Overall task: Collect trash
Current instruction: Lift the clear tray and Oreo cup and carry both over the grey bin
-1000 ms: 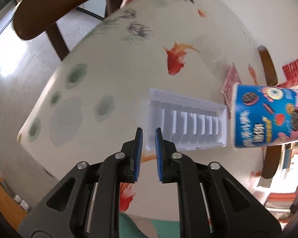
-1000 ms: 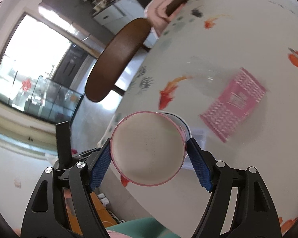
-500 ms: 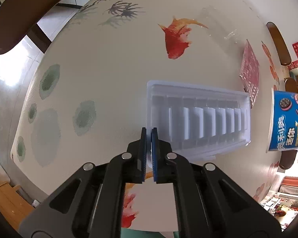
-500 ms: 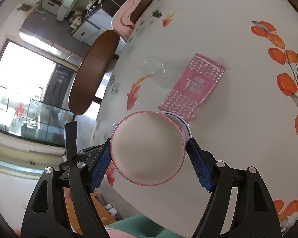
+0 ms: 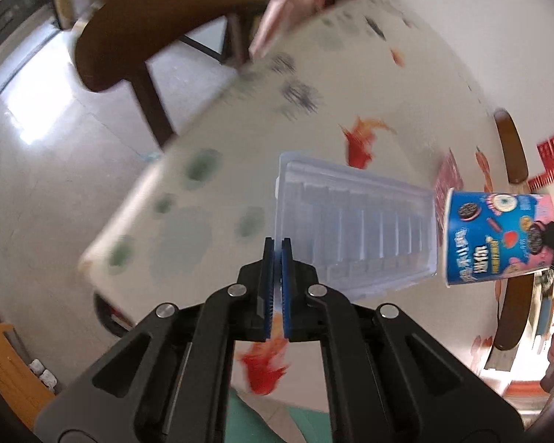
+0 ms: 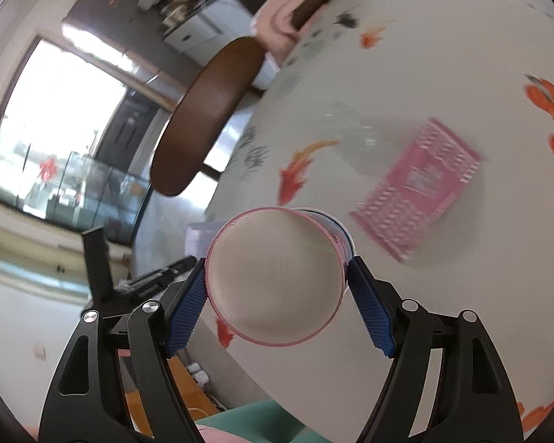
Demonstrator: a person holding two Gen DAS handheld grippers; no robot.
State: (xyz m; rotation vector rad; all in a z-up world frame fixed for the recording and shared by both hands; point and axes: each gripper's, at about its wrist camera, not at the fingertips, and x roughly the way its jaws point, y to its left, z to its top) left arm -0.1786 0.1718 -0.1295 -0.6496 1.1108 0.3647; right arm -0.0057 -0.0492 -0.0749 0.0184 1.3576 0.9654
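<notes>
Pinching the near rim of a clear plastic tray (image 5: 354,229), the left gripper (image 5: 276,288) has its blue pads almost together, with only the thin edge of the tray between them. The tray stretches away ahead of the fingers and to their right, tilted and raised off the table (image 5: 210,199), its ribbed compartments showing through the plastic. Off its far right end, the blue and pink snack cup (image 5: 495,238) lies on its side in the air, mouth toward the tray.

Across from it, the right gripper (image 6: 277,284) is spread wide around that same cup (image 6: 275,277), one blue pad pressed to each side of it. The cup's pale base faces the camera, and its body points forward along the fingers. Beyond the fingertips and to the right, a pink wrapper (image 6: 419,188) lies flat on the table (image 6: 443,55), which is printed with goldfish. Just ahead of it and to the left sits a crumpled piece of clear plastic (image 6: 354,136), hard to make out. A dark wooden chair (image 6: 207,118) stands beside the table to the left, ahead of the fingers.
</notes>
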